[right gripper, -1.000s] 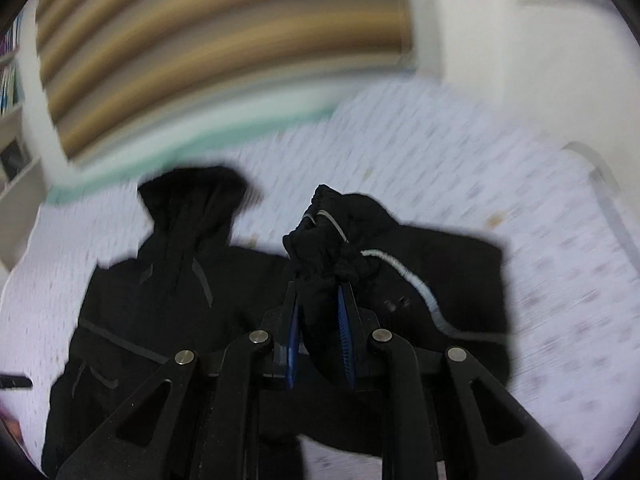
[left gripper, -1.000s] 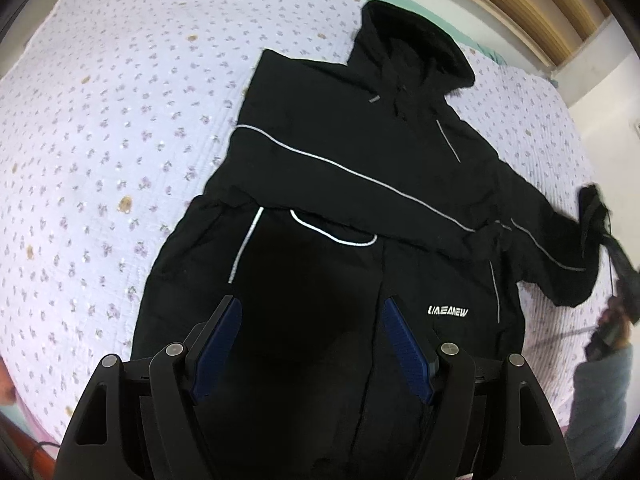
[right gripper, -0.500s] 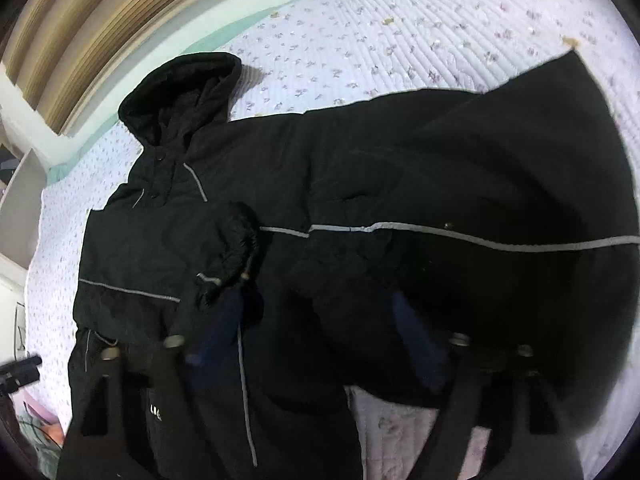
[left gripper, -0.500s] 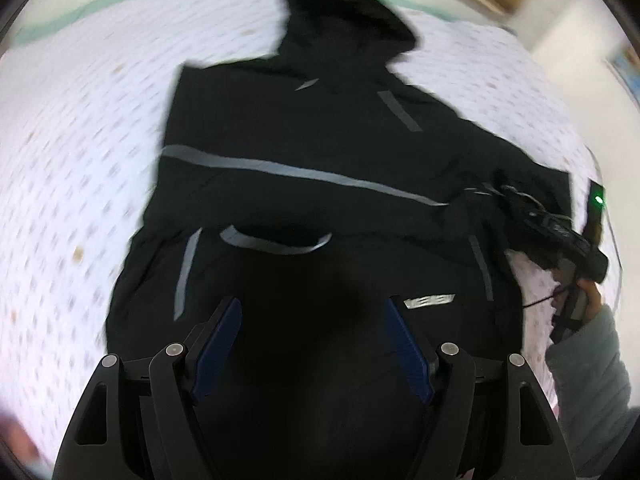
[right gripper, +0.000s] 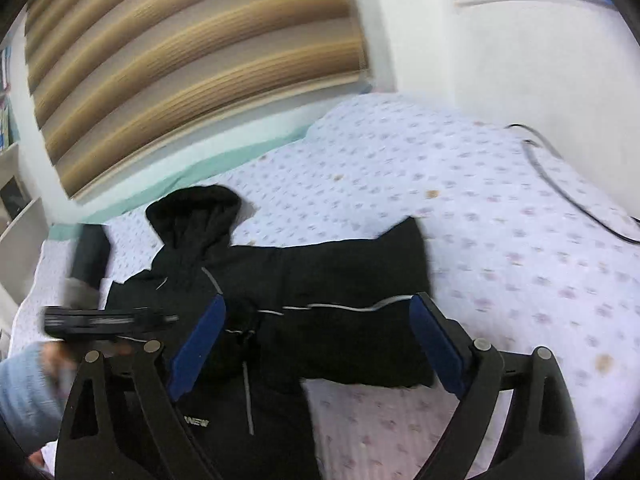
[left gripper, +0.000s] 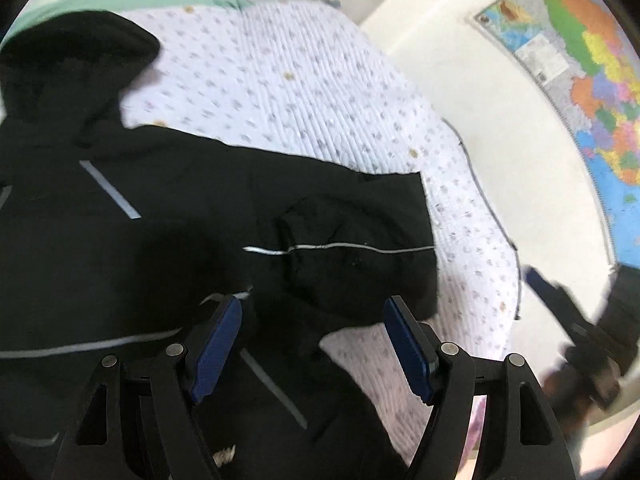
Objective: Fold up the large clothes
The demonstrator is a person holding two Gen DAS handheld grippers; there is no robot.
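On the bed (left gripper: 304,92), the sleeve had just been let go.
Left view: left hand-held gripper (left gripper: 312,344) hung apart over the black jacket (left gripper: 120,248). Right view: right hand-held gripper (right gripper: 316,344) was opening, empty, its sleeve (right gripper: 344,280) now folded across the jacket.

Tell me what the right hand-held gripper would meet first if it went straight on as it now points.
Probably the folded-in sleeve of the black jacket, lying between the right hand-held gripper's opening, empty jaws. Depth is unclear.
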